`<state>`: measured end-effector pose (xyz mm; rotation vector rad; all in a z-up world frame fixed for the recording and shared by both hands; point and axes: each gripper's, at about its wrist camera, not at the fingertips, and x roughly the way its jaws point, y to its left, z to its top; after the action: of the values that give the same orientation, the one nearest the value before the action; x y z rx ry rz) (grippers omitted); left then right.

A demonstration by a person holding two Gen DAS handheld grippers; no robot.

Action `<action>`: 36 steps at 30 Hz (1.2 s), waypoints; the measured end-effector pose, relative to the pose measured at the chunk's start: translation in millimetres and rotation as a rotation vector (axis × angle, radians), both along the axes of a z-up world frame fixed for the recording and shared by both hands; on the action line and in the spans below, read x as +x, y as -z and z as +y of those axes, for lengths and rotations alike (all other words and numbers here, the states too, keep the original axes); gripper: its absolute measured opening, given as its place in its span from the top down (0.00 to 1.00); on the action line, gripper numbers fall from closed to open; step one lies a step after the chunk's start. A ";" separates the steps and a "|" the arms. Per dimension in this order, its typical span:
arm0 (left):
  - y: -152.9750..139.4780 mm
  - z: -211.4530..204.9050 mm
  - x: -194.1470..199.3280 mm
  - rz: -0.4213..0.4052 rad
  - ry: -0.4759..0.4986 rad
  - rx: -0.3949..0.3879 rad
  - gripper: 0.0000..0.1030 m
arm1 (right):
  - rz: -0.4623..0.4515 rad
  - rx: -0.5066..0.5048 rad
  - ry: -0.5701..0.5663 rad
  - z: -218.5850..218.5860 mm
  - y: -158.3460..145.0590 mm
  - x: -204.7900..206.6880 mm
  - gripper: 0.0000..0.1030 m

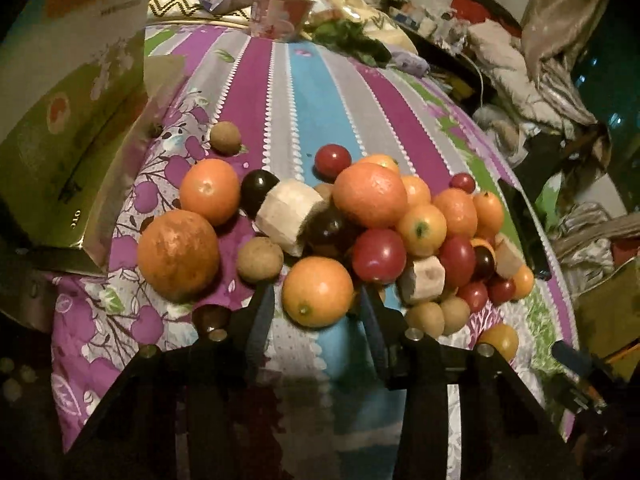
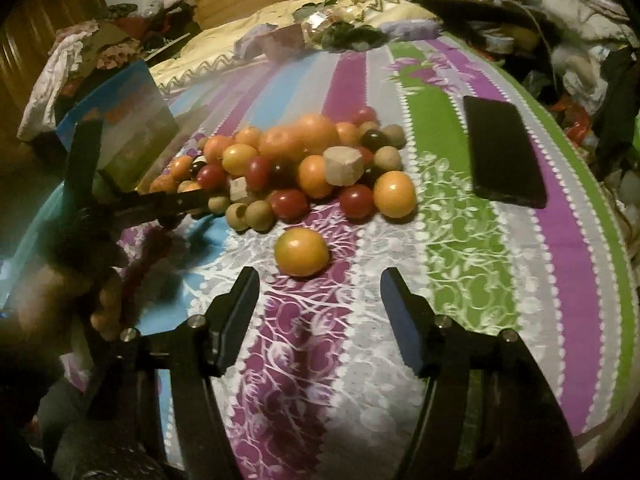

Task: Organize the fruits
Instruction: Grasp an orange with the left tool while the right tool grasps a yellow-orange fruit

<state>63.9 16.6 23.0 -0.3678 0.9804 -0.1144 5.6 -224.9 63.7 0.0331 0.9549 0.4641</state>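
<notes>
Orange round fruit sits between the left gripper fingers, at the pile's near edge on the striped bedspread. They look closed on it. Next: lift it gently. The right gripper waits wide.

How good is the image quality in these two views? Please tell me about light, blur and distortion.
Left wrist view: dim warm light, dark corners, strong fisheye bending of the striped bedspread; the orange fruit between the left tool's tips is fairly sharp. Right wrist view: equally dim; the hand at the left edge is blurred, and the phone is a dark shape without glare.
</notes>
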 end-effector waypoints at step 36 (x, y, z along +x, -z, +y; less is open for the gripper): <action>-48.3 -39.0 -46.7 -0.064 0.094 0.019 0.64 | 0.047 0.053 0.058 -23.2 34.0 86.5 0.62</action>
<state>17.2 -22.4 71.3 -0.2988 0.9346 -0.2005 92.2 -248.1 29.7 0.1195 0.9849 0.4364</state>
